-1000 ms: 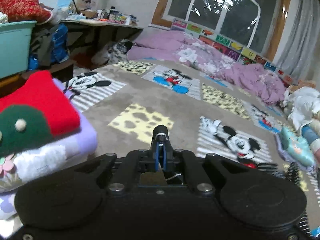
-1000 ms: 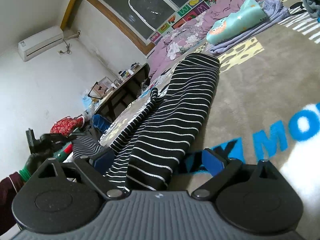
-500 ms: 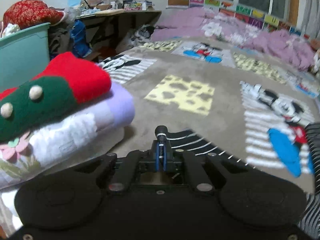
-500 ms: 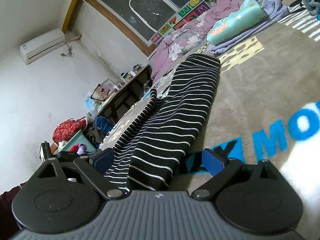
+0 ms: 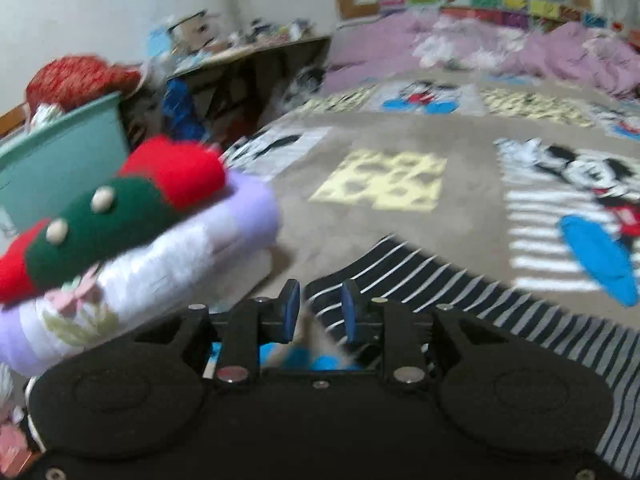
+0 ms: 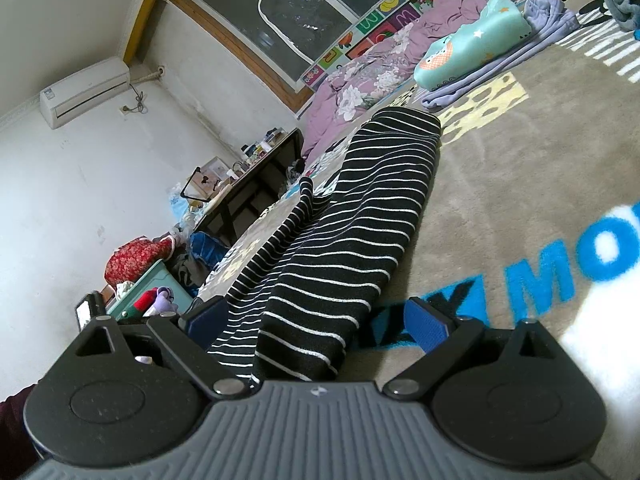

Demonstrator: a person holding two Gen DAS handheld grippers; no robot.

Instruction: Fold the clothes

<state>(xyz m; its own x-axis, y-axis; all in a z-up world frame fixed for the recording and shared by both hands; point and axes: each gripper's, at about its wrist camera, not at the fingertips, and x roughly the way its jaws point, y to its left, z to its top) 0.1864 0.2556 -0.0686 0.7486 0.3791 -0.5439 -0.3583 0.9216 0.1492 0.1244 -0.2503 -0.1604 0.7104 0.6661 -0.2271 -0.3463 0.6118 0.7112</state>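
Note:
A black garment with thin white stripes (image 6: 352, 220) lies stretched out on the patterned carpet. My right gripper (image 6: 316, 320) is open, low over the garment's near end, which lies between its blue pads. In the left wrist view the same striped garment (image 5: 460, 292) lies to the right and ahead. My left gripper (image 5: 318, 306) is open with a narrow gap, just above the garment's edge. This view is blurred.
A stack of folded clothes (image 5: 132, 232), red and green on top of lilac, sits close on the left. A teal bin (image 5: 60, 156) and a cluttered desk (image 5: 256, 56) stand behind it. Purple bedding (image 5: 520, 48) lies under the window. A teal pillow (image 6: 472, 56) lies far right.
My left gripper has opened from shut and dropped lower toward the striped garment's edge. The right gripper has stayed open over the garment's near end.

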